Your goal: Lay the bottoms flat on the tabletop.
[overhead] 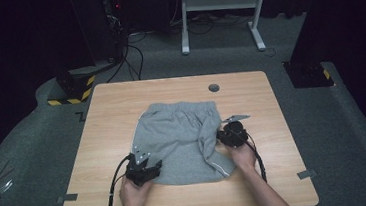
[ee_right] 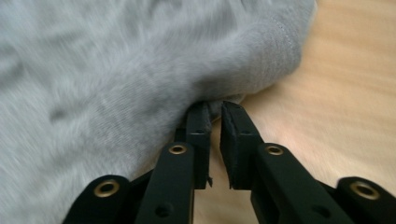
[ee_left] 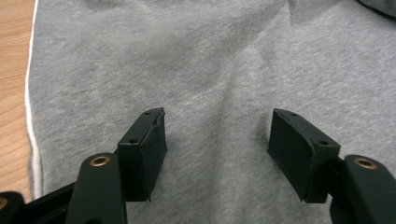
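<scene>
Grey shorts (overhead: 182,140) spread mid-desk (overhead: 111,104), left tool (ee_left: 217,154) released above them, right tool (ee_right: 215,140) clenched on their right-edge fold.

Light wood table (overhead: 121,103) w/ grommet hole (overhead: 214,87) near far edge; grey shorts (overhead: 179,138) lie flat mid-table.

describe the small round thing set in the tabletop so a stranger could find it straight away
On the light wooden table, look past the grey fabric shorts toward the far edge, a little right of centre. There a small dark grey round cable-hole cap sits flush in the wood, the one round mark on its surface.
</scene>
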`<state>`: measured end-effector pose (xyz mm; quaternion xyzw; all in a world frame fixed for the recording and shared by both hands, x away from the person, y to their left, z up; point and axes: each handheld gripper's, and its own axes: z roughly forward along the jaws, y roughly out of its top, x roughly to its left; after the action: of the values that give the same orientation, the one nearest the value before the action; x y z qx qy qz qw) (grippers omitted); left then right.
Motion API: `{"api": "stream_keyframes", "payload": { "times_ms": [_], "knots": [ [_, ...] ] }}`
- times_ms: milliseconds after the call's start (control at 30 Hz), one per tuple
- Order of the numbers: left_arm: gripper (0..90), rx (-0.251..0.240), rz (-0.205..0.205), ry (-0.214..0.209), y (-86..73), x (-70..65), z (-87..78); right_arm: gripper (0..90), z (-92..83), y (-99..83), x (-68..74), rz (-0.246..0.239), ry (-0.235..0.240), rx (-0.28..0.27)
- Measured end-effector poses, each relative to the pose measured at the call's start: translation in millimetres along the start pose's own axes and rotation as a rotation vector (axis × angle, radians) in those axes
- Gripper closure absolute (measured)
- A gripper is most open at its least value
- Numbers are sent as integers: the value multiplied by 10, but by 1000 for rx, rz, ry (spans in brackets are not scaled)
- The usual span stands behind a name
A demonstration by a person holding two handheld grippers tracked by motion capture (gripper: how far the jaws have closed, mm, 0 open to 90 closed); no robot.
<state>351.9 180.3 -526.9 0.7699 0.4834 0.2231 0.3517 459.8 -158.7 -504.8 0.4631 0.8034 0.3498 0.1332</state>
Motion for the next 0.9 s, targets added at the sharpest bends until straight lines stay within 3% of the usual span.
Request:
{"api": "stream_keyframes", "payload": {
  "times_ms": [200, 300, 433, 533, 600, 700, 900],
  "knots": [
    [365, 0, -3, -1, -1, -3, 0, 753, 53, 273, 190, -39, 26, -44],
    [365, 0, -1, 0, 0, -1, 0, 736, 138, 366, 336, -90, 38, -28],
    [365, 0, -2, 0, -1, -2, 0, 713, 269, 387, 538, -151, 53, -13],
    [365, 0, 1, 1, 0, 0, 0, 696, 416, 363, 633, -156, 93, 34],
    [365, 0, -1, 0, -1, -1, 0, 682, 462, 361, 690, -171, 98, 34],
    [365, 0, -2, 0, -1, -2, 0, 636, 430, 356, 719, -204, 86, 26],
    [364, 0, -2, 0, -1, -2, 0, 566, 282, 314, 583, -140, 53, -10]
  ]
}}
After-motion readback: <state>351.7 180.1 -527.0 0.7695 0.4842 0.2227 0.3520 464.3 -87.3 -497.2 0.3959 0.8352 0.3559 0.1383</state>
